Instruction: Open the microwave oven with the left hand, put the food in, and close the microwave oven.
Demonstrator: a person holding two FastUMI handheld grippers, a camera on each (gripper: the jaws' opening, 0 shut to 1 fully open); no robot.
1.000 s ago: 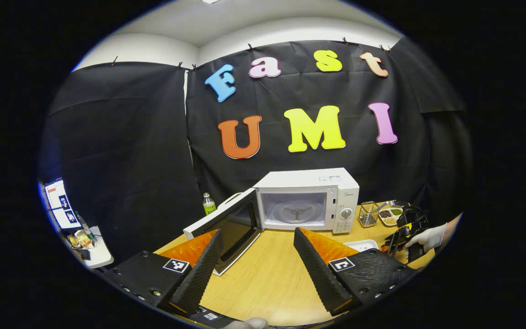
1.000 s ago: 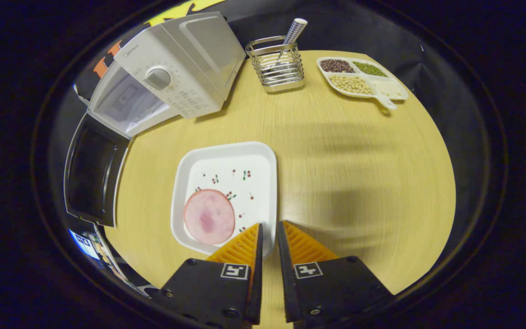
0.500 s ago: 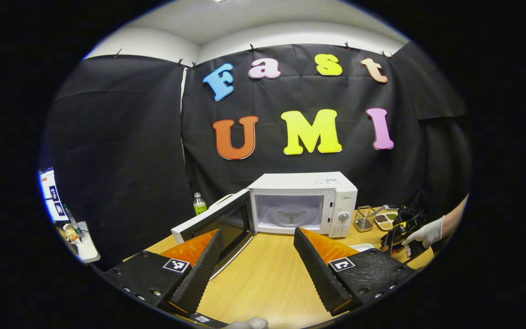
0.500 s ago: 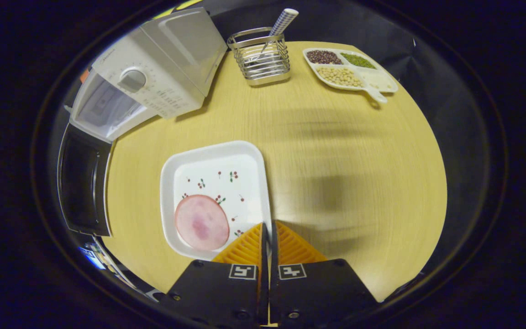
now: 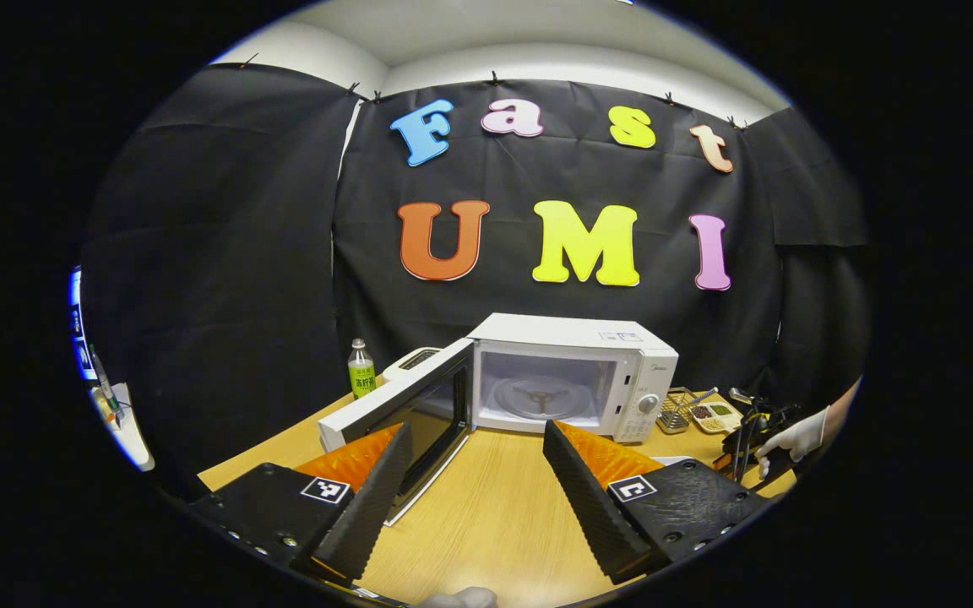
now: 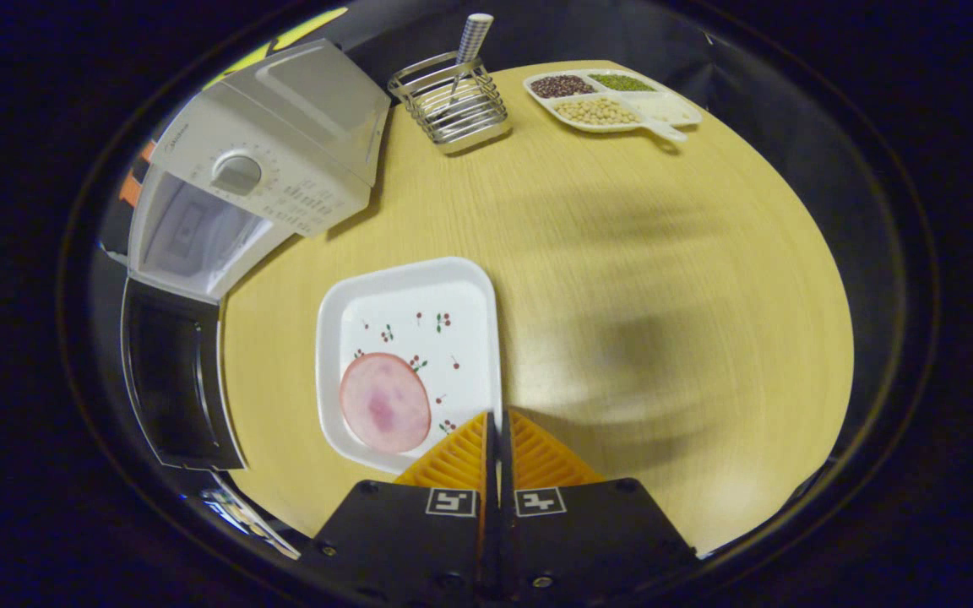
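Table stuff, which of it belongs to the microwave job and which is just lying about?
For the job:
microwave oven, door open
white plate with the round pink food slice
right tongs shut on the plate's rim
left tongs open

Lying about:
wire utensil holder
divided dish of beans
green bottle

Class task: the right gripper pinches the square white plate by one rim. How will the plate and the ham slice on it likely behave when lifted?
The plate looks rigid, so it should lift whole. Held at one rim by the right gripper, it may sag away. The flat ham slice could slide if tilted.
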